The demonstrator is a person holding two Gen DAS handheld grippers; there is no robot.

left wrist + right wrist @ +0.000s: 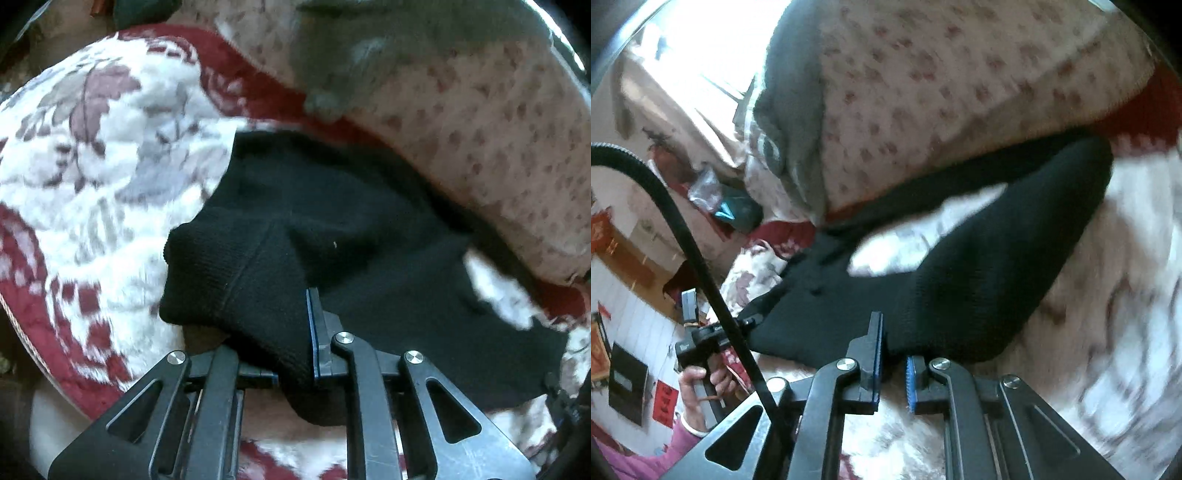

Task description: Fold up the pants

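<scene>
- On the bed, over a white blanket point(110, 155) with red and grey flowers, we see the black pants point(332, 229) lying partly spread, their far edge tucked against a pink spotted quilt point(480, 140).
- In the left wrist view, our left gripper point(295, 354) is nearly closed, its jaws pinching a bunched fold of the pants near the bottom of the picture; one blue-edged pad point(312, 332) shows on the right, the other is buried under cloth.
- In the right wrist view, our right gripper point(894, 373) has its jaws drawn close on the near hem of the pants, the blue pads point(910, 384) a narrow gap apart with black cloth reaching down between them.
- At the left of that view, a hand point(701, 384) in a pink sleeve point(665, 450) grasps the other gripper's handle, which holds the far corner of the same pants.
- A grey garment point(798, 110) lies on the quilt, well beyond the pants.
- A black cable point(683, 236) curves across the left side.
</scene>
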